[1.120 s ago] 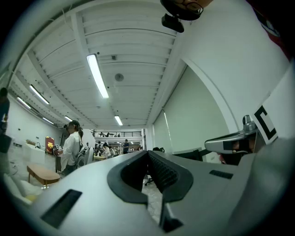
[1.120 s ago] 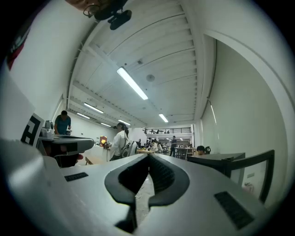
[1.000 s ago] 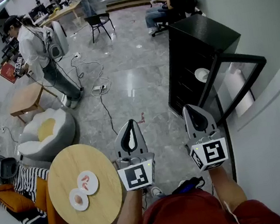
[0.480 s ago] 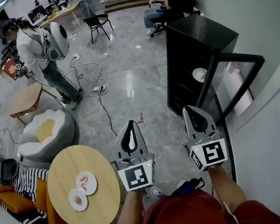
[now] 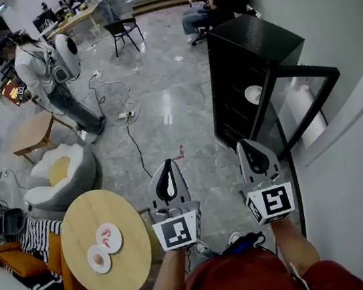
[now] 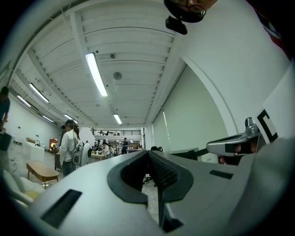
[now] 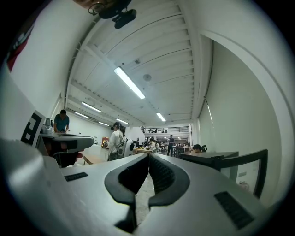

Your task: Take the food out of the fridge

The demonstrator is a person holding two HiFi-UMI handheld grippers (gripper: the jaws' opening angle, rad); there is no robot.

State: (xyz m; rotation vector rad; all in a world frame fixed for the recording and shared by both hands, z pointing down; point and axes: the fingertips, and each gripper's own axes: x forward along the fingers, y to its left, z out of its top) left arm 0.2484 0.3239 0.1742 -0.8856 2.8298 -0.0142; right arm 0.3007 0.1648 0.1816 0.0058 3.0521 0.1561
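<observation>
Left gripper (image 5: pixel 166 166) was clenched with nothing between its jaws, held over the floor just right of a round wooden table (image 5: pixel 132 246); two plates (image 5: pixel 109 237) of food sat on that table's near left part; right gripper (image 5: pixel 250 144), likewise closed and empty, hovered near the black fridge (image 5: pixel 248 46); the fridge's glass door (image 5: pixel 302 113) stood open at the far right, and a white dish (image 5: pixel 253 94) rested on a shelf inside.

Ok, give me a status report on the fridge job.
Jaws shut, both empty: left gripper, right gripper. On the fridge the door is open, white dish on a shelf inside, untouched. Only bare floor ahead of it.
</observation>
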